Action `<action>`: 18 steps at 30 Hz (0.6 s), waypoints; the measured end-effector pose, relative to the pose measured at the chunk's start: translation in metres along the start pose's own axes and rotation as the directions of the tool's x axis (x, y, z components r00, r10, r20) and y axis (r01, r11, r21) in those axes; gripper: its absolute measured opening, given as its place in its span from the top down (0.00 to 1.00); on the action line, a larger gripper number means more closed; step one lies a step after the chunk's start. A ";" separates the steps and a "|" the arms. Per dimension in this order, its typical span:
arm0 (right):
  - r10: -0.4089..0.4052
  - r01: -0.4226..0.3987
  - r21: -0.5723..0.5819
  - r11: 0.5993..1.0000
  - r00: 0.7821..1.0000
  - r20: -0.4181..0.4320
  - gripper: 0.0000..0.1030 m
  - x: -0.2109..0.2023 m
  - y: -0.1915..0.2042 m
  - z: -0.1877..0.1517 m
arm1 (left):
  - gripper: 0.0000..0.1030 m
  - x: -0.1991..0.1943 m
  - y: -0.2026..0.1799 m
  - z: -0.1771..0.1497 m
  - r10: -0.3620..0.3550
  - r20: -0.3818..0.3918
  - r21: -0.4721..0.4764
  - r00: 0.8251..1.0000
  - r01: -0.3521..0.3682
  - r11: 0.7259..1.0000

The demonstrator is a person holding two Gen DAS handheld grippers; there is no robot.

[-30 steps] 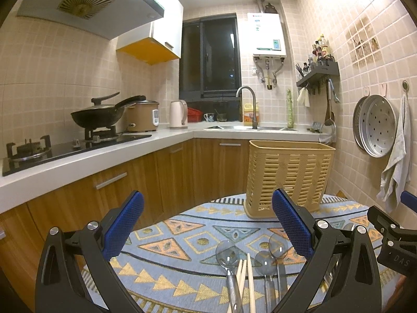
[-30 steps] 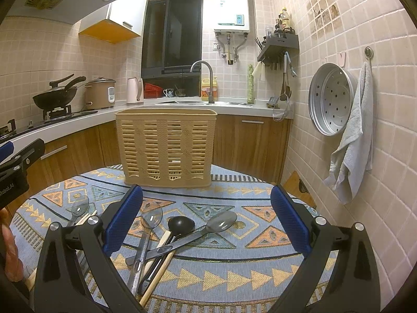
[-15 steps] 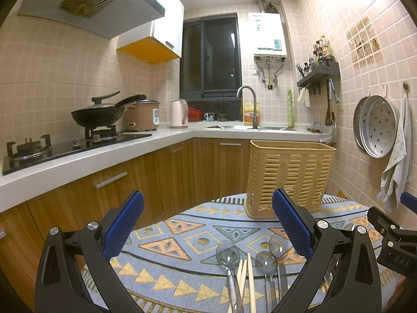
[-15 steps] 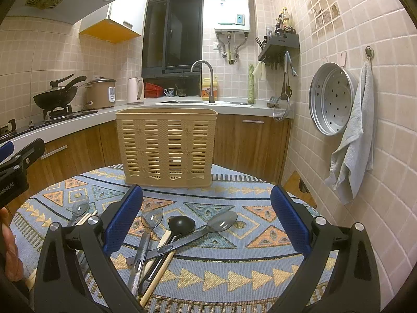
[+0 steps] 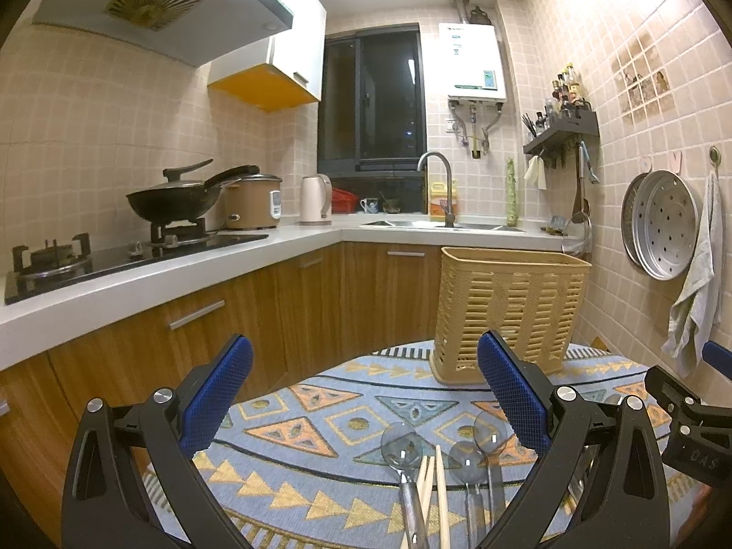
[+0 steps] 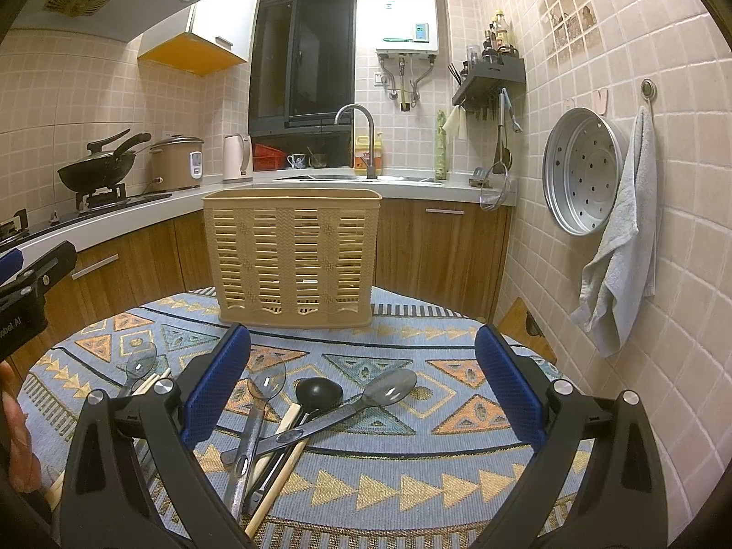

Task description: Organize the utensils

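Note:
A beige slatted utensil basket point(image 6: 293, 256) point(image 5: 510, 309) stands upright at the far side of a round table with a patterned cloth point(image 6: 411, 457). Near the front lie several utensils: clear plastic spoons point(image 6: 265, 382) point(image 5: 400, 444), a long grey spoon point(image 6: 389, 389), a black ladle with a wooden handle point(image 6: 318, 393) and wooden chopsticks point(image 5: 437, 494). My right gripper point(image 6: 361, 384) hovers open above the spoons and ladle, holding nothing. My left gripper point(image 5: 363, 393) is open over the left group of spoons and chopsticks, also with nothing in it.
A kitchen counter point(image 5: 183, 265) with a hob, wok point(image 5: 171, 199), rice cooker and sink wraps behind the table. On the tiled right wall hang a steamer tray point(image 6: 583, 171) and a grey towel point(image 6: 617, 247). A hand point(image 6: 18, 448) shows at the left edge.

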State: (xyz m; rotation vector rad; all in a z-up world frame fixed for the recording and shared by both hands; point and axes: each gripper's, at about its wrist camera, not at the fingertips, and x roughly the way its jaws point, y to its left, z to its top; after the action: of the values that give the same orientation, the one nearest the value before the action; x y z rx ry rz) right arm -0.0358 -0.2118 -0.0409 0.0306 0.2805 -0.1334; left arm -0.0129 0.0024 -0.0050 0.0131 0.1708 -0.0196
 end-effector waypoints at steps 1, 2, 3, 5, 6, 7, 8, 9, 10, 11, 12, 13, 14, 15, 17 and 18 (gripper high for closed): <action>-0.001 0.001 0.000 1.000 1.000 0.000 0.09 0.000 0.000 0.000 | 0.07 0.001 0.001 0.001 -0.001 -0.003 -0.003 1.000 0.001 1.000; -0.001 0.001 0.001 1.000 1.000 0.000 0.09 0.000 0.000 0.000 | 0.07 0.001 0.001 0.001 -0.004 -0.006 -0.006 1.000 0.004 1.000; -0.001 0.001 0.001 1.000 1.000 0.000 0.09 0.000 0.000 0.000 | 0.07 0.001 0.001 0.002 -0.005 -0.008 -0.009 1.000 0.005 1.000; -0.001 0.001 0.001 1.000 1.000 -0.001 0.09 0.000 0.000 0.000 | 0.07 0.001 0.002 0.002 -0.005 -0.008 -0.011 1.000 0.005 1.000; -0.001 0.001 0.001 1.000 1.000 -0.001 0.09 0.000 0.000 0.000 | 0.07 0.001 0.002 0.002 -0.005 -0.008 -0.011 1.000 0.005 1.000; -0.001 0.001 0.000 1.000 1.000 0.000 0.09 0.000 0.000 0.000 | 0.07 0.001 0.002 0.002 -0.007 -0.008 -0.011 1.000 0.007 1.000; -0.001 0.001 0.000 1.000 1.000 0.000 0.09 0.000 0.000 0.000 | 0.07 0.001 0.002 0.002 -0.007 -0.008 -0.010 1.000 0.007 1.000; -0.001 0.001 0.000 1.000 1.000 0.000 0.09 0.000 0.000 0.000 | 0.07 0.002 0.003 0.003 -0.006 -0.008 -0.010 1.000 0.006 1.000; -0.001 0.001 -0.001 1.000 1.000 0.000 0.09 0.000 0.001 0.000 | 0.07 0.002 0.003 0.003 -0.007 -0.008 -0.010 1.000 0.007 1.000; -0.001 0.001 0.000 1.000 1.000 -0.001 0.09 0.000 0.000 0.000 | 0.07 0.002 0.003 0.003 -0.006 -0.009 -0.011 1.000 0.006 1.000; -0.003 0.003 -0.001 1.000 1.000 -0.001 0.09 0.000 0.001 0.000 | 0.07 0.002 0.003 0.003 -0.006 -0.008 -0.011 1.000 0.006 1.000; -0.003 0.003 -0.001 1.000 1.000 -0.001 0.09 0.000 0.000 0.000 | 0.07 0.002 0.003 0.003 -0.006 -0.008 -0.012 1.000 0.006 1.000; -0.003 0.003 -0.002 1.000 1.000 -0.002 0.09 0.001 0.000 0.000 | 0.07 0.002 0.003 0.003 -0.006 -0.008 -0.012 1.000 0.006 1.000; -0.003 0.003 -0.003 1.000 1.000 -0.002 0.09 0.000 0.001 0.000 | 0.07 0.002 0.002 0.003 -0.006 -0.008 -0.013 1.000 0.006 1.000; -0.003 0.003 -0.003 1.000 1.000 -0.004 0.09 0.001 0.001 -0.001 | 0.07 0.002 0.003 0.003 -0.006 -0.008 -0.016 1.000 0.006 1.000; -0.004 0.004 -0.002 1.000 1.000 -0.005 0.09 0.001 0.002 -0.001 | 0.07 0.002 0.003 0.003 -0.008 -0.009 -0.015 1.000 0.008 1.000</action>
State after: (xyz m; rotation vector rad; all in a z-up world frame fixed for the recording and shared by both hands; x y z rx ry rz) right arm -0.0351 -0.2099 -0.0420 0.0282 0.2855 -0.1367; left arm -0.0107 0.0049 -0.0018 -0.0026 0.1797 -0.0264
